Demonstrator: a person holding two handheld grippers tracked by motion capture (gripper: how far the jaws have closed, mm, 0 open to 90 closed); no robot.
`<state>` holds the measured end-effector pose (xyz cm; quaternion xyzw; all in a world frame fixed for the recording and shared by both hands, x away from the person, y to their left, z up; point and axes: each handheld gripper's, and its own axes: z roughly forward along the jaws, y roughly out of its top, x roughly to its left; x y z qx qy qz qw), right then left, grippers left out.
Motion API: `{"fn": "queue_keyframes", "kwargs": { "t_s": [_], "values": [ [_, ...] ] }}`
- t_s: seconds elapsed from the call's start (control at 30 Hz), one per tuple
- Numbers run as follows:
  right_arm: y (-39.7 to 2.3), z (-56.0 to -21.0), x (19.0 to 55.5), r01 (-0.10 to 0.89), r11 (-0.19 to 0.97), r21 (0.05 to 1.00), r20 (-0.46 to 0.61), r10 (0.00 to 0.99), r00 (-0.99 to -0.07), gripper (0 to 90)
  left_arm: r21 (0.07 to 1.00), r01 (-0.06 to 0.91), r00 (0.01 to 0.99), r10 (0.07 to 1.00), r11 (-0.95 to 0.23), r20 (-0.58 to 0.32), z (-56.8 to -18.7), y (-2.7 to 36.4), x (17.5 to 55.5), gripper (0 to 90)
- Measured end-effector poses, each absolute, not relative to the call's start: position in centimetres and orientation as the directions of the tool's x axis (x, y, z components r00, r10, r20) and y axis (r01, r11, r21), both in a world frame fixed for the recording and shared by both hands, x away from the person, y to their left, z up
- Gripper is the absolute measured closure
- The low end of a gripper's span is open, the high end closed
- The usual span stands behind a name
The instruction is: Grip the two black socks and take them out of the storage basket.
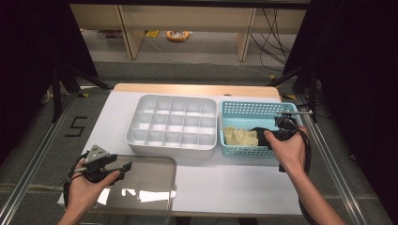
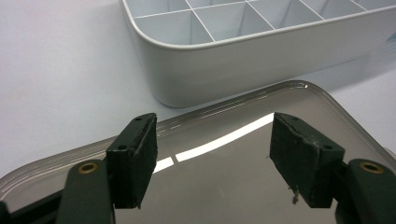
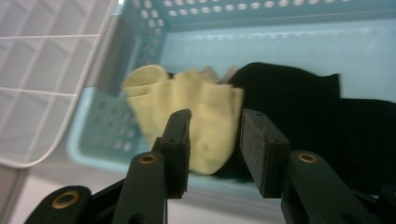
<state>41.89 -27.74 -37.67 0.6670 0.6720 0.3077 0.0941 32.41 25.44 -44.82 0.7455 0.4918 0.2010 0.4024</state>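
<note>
Right gripper over the sock basket, left gripper over the lid

The right gripper (image 3: 215, 154) has its jaws apart and empty above a yellow sock (image 3: 196, 116) in the blue basket (image 1: 234, 110), beside what looks like a black sock (image 3: 303, 107). The left gripper (image 2: 215, 158), jaws apart, hangs over the clear lid (image 2: 233, 186), near the white divided tray (image 1: 171, 124), whose compartments are bare.

The left gripper (image 1: 123, 166) hangs low at the near left, jaws spread wide and holding nothing. The right gripper (image 3: 215, 149) tilts downward at the right, jaws parted and nothing between them.
</note>
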Motion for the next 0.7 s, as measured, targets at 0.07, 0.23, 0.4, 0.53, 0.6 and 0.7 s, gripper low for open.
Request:
{"fn": "queue_keyframes", "kwargs": {
  "t_s": [0.07,0.23,0.4,0.53,0.6,0.7],
  "values": [
    [-28.2,-37.9,42.8,0.833,-0.087,0.546,0.262,0.963,-0.071,62.6,0.799,0.571,0.436,0.894,-0.189,-0.100,-44.8,25.4,32.4,31.6],
    [-29.7,-38.5,44.2,0.837,-0.078,0.541,0.227,0.972,-0.056,59.4,0.797,0.575,0.437,0.893,-0.184,-0.110,-45.0,25.4,32.5,31.6],
    [-30.7,-39.3,45.3,0.854,-0.047,0.517,0.156,0.987,-0.040,51.4,0.793,0.576,0.441,0.892,-0.197,-0.099,-45.0,25.3,32.4,31.6],
    [-31.3,-40.4,46.2,0.879,-0.010,0.477,0.135,0.989,-0.062,48.0,0.793,0.577,0.440,0.892,-0.195,-0.101,-45.0,25.4,32.4,31.6],
    [-31.0,-40.8,46.4,0.898,-0.062,0.435,0.164,0.986,-0.012,46.2,0.794,0.580,0.433,0.895,-0.183,-0.110,-45.1,25.3,32.4,31.6],
    [-31.1,-41.6,46.8,0.914,-0.053,0.403,0.165,0.986,-0.015,44.9,0.792,0.579,0.439,0.892,-0.191,-0.106,-45.1,25.3,32.4,31.6]
  ]
}}
